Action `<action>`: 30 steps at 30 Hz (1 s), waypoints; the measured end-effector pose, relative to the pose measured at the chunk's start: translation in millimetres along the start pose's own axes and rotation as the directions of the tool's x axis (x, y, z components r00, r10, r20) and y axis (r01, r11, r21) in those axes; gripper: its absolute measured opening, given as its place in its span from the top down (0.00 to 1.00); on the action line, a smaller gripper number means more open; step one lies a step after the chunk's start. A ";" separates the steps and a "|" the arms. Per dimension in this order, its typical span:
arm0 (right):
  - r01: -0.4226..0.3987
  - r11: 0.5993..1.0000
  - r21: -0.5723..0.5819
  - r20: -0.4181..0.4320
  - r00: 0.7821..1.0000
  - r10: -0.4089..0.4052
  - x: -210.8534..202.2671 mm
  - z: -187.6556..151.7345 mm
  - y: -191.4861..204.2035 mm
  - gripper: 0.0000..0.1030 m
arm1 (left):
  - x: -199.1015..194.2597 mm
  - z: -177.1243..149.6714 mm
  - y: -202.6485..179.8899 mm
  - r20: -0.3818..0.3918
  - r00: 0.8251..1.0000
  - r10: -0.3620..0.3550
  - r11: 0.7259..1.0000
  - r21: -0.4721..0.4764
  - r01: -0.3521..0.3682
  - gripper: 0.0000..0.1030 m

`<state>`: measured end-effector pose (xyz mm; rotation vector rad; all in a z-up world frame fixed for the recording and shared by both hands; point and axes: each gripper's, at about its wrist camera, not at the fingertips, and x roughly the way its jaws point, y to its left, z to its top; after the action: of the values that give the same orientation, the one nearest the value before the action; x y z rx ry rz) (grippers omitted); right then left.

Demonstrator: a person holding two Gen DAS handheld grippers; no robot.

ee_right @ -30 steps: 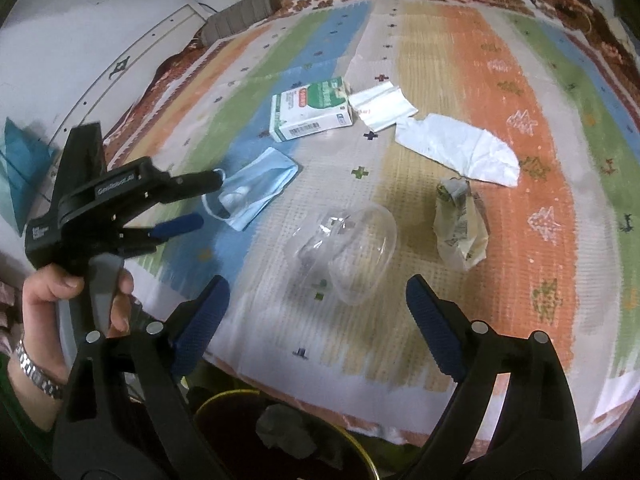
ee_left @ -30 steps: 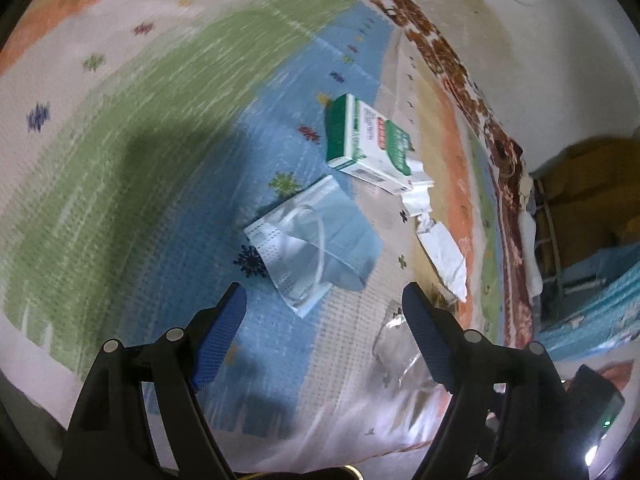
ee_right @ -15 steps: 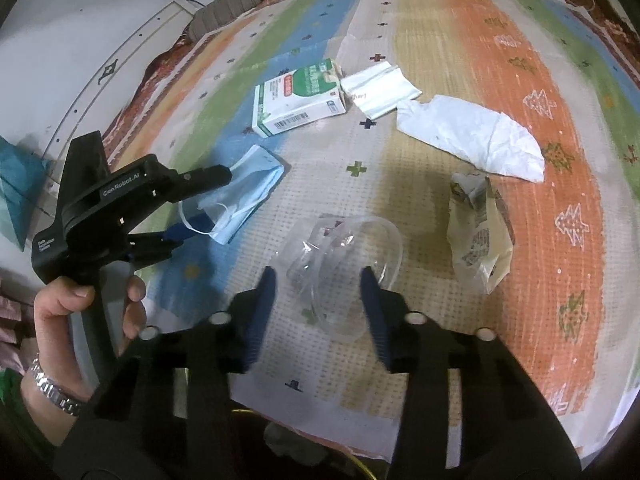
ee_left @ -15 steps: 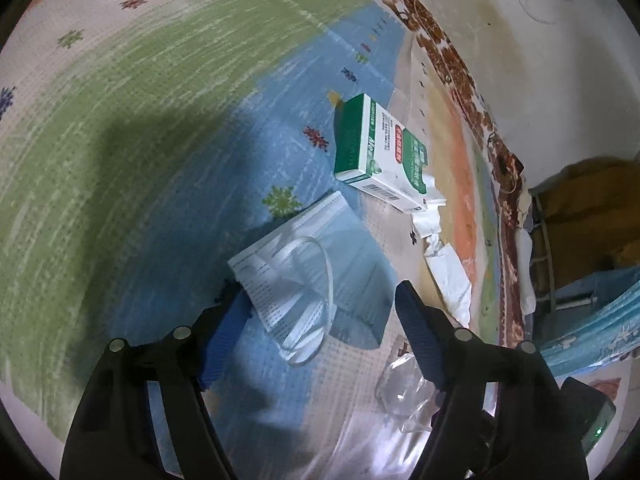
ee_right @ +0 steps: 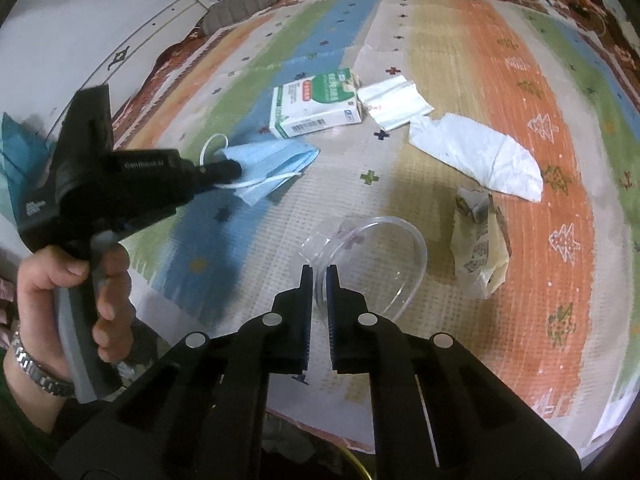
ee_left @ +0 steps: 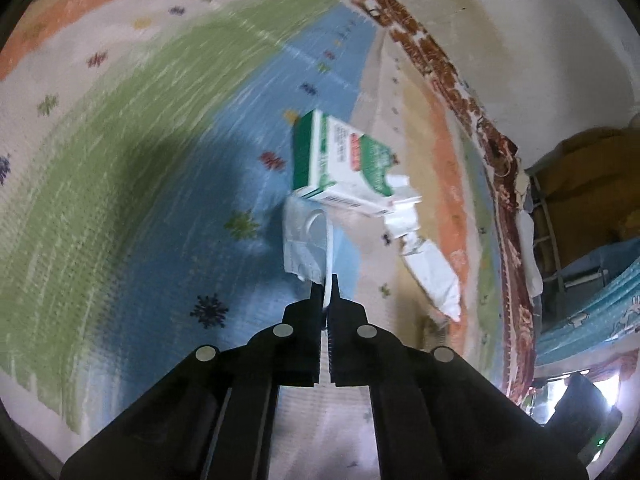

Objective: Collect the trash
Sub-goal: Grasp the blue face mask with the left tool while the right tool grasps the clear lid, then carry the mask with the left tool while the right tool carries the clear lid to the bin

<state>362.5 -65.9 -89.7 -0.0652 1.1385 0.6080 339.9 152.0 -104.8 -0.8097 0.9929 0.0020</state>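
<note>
your left gripper (ee_left: 325,286), spread a second ago, now pinches crumpled blue face mask (ee_right: 268,168); right gripper (ee_right: 319,270) nips clear plastic lid (ee_right: 372,260) rim (both ready to lift).

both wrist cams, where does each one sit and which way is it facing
Left wrist: on the left gripper, looking down its fingers at the mask it pinches on the rug; only its own fingers show.
Right wrist: on the right gripper, facing the clear lid it grips; the left hand shows.
Shared: mask, box, white wrapper.
</note>
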 end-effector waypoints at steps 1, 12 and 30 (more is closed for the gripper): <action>0.006 1.000 -0.005 0.003 1.000 -0.006 -2.5 0.2 1.9 0.95 | -2.5 -0.3 -3.2 -0.004 1.000 0.009 1.000 0.006 -0.009 0.99; 0.036 0.998 -0.042 0.041 0.999 -0.035 -27.3 3.3 19.6 0.95 | -37.9 -18.0 -57.1 -0.025 0.995 0.092 0.977 0.196 -0.085 0.99; 0.053 0.996 -0.069 0.088 0.995 -0.047 -75.8 -23.7 45.5 0.95 | -96.0 -48.0 -83.9 0.068 0.990 0.122 0.949 0.285 -0.136 0.99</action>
<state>299.8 -67.9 -23.0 -0.1271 1.0284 0.6009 279.0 96.4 3.6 -0.4737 0.9702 -0.0104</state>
